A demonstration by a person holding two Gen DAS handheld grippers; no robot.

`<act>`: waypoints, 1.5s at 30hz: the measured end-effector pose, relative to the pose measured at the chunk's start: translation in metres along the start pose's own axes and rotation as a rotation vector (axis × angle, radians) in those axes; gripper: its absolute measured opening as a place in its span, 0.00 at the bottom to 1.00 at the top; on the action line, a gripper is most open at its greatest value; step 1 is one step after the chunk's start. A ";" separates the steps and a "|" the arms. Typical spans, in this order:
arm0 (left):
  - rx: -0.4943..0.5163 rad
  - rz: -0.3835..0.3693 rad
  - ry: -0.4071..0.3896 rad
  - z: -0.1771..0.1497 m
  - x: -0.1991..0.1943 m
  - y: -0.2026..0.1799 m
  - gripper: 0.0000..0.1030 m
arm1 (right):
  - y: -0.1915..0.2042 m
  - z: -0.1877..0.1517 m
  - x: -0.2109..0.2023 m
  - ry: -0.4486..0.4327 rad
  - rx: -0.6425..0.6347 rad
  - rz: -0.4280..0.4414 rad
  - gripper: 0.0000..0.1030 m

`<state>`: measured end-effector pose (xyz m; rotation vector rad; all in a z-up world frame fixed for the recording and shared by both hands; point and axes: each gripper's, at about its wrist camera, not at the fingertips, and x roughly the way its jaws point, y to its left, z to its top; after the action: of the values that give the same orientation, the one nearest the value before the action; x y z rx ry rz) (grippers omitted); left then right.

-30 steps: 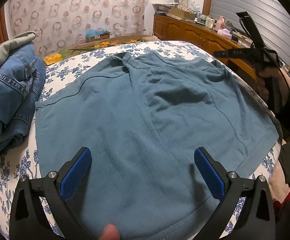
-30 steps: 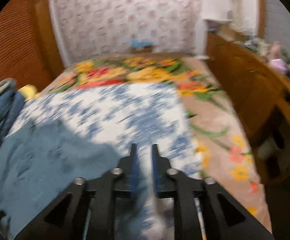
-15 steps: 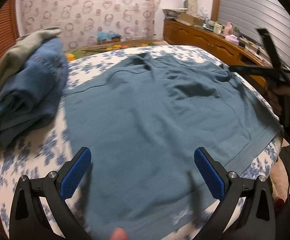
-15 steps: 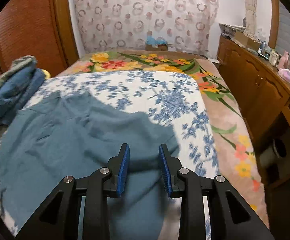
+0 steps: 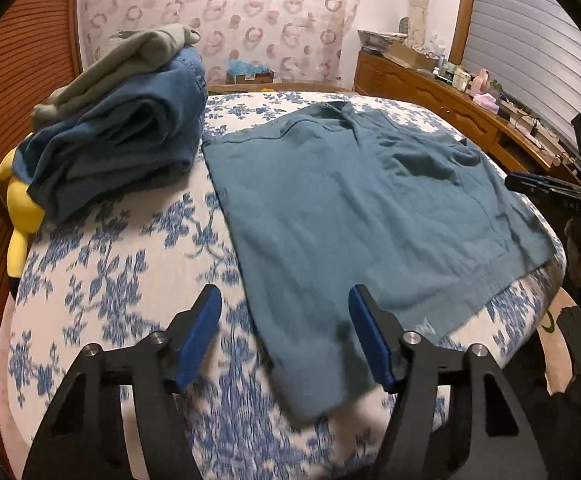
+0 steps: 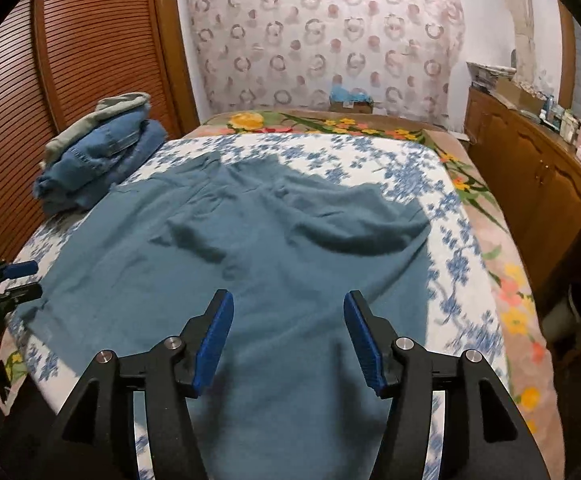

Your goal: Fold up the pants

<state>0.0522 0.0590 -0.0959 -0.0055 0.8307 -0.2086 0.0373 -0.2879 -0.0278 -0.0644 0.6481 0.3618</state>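
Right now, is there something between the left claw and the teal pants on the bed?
Nothing visible. The left claw is open right over the teal pants' near edge; the jeans pile sits aside.

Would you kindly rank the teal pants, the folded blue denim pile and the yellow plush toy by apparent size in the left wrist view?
1. Teal cotton pants, spread flat: largest.
2. Folded blue denim pile: clearly smaller.
3. Yellow plush toy: smallest, though the pile partly hides it at the bed's edge, so its full size is unsure.
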 end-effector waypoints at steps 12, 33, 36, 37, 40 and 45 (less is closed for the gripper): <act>0.027 0.005 0.037 -0.014 0.002 -0.010 0.50 | 0.020 -0.021 -0.019 -0.006 0.014 -0.019 0.76; 0.143 -0.100 -0.052 0.043 -0.004 -0.067 0.07 | 0.008 -0.043 -0.027 -0.038 0.047 -0.031 0.76; 0.182 -0.130 -0.061 0.059 -0.001 -0.089 0.07 | 0.000 -0.048 -0.030 -0.046 0.063 -0.038 0.76; 0.195 -0.137 -0.064 0.062 -0.001 -0.095 0.07 | -0.002 -0.050 -0.030 -0.047 0.069 -0.039 0.76; 0.233 -0.173 -0.069 0.074 0.000 -0.119 0.07 | -0.007 -0.053 -0.035 -0.056 0.075 -0.044 0.76; 0.295 -0.203 -0.067 0.088 0.005 -0.156 0.07 | -0.017 -0.060 -0.045 -0.074 0.092 -0.049 0.76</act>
<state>0.0914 -0.1018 -0.0270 0.1794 0.7265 -0.5181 -0.0244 -0.3278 -0.0491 0.0209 0.5886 0.2857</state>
